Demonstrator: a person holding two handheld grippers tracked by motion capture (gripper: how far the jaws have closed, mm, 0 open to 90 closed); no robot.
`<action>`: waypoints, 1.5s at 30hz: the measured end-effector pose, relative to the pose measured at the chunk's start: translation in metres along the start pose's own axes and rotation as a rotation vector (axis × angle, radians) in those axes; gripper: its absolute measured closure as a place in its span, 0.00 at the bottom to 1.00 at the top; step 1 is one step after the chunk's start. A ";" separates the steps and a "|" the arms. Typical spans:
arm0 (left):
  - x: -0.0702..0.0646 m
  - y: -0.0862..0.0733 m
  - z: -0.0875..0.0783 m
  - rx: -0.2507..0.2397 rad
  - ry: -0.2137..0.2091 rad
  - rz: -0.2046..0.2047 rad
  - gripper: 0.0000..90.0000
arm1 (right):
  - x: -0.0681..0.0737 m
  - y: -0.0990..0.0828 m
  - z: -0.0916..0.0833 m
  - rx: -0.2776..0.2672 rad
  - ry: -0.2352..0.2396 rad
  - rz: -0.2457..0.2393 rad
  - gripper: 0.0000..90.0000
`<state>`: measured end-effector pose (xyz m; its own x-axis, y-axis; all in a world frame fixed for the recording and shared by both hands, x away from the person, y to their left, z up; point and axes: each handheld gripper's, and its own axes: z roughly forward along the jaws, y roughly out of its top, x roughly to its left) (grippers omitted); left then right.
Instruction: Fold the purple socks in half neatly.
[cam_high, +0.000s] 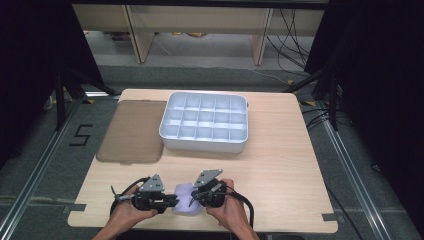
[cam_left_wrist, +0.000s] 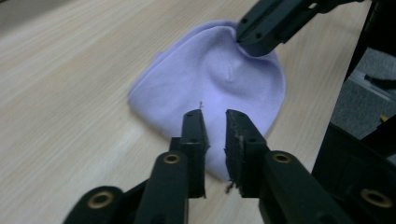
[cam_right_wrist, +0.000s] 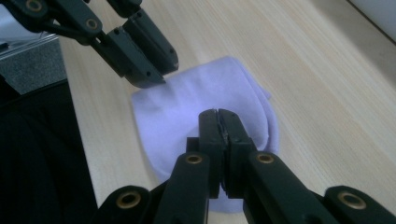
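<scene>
A folded lavender cloth (cam_high: 185, 192) (cam_left_wrist: 205, 74) (cam_right_wrist: 187, 100) lies flat on the wooden table near its front edge, between the person's two hands. My left gripper (cam_high: 174, 201) (cam_left_wrist: 215, 116) hovers low over the cloth's near side with a narrow gap between its jaws and nothing in that gap. It also shows in the right gripper view as the left gripper (cam_right_wrist: 156, 74), above the cloth's far corner. My right gripper (cam_high: 192, 199) (cam_right_wrist: 218, 112) is shut, and its tips (cam_left_wrist: 252, 39) pinch the cloth's edge, where the fabric puckers toward them.
A white tray (cam_high: 204, 144) split into several empty compartments stands at the table's middle back. A flat brown translucent lid (cam_high: 132, 130) lies to its left. The table's front edge (cam_high: 200, 229) runs just behind both hands.
</scene>
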<state>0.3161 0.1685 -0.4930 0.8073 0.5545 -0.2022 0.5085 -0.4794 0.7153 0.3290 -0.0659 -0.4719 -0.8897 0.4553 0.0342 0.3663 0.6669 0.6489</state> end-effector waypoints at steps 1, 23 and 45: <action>0.002 -0.002 -0.002 -0.007 -0.003 -0.014 0.78 | 0.002 -0.001 0.002 -0.007 0.010 -0.012 0.99; 0.016 -0.010 0.010 0.046 -0.037 -0.181 0.64 | 0.012 -0.004 0.029 0.073 0.009 0.045 0.99; 0.012 -0.003 -0.002 0.007 0.020 -0.080 0.90 | 0.022 0.006 0.029 -0.009 0.048 0.015 0.98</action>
<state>0.3237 0.1783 -0.4960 0.7579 0.6045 -0.2453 0.5731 -0.4374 0.6930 0.3195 -0.0350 -0.4899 -0.8964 0.4359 0.0802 0.3771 0.6552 0.6546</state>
